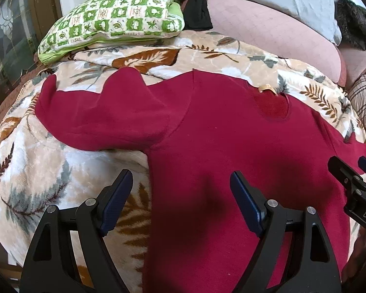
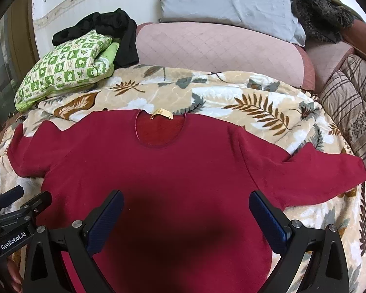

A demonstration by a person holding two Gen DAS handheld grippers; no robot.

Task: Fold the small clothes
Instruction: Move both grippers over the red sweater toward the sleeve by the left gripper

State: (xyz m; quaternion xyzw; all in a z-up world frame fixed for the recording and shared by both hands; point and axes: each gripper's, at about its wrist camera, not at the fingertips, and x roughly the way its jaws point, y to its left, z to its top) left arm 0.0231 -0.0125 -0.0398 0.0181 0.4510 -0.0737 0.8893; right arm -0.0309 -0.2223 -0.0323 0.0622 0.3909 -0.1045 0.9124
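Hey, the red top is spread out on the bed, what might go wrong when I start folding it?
The leaf-print blanket under the red top looks soft and rumpled, so an open claw might pinch blanket along with fabric. The left sleeve lies wavy and may fold crooked unless smoothed.

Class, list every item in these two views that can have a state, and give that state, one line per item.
Red sweater: spread flat, unfolded, sleeves out to both sides.
Neck label: showing at the collar.
Left claw: open, holding nothing.
Right claw: open, holding nothing.
Leaf-print blanket: spread under the sweater.
Green patterned cushion: lying on the blanket.
Black garment: crumpled, unfolded.
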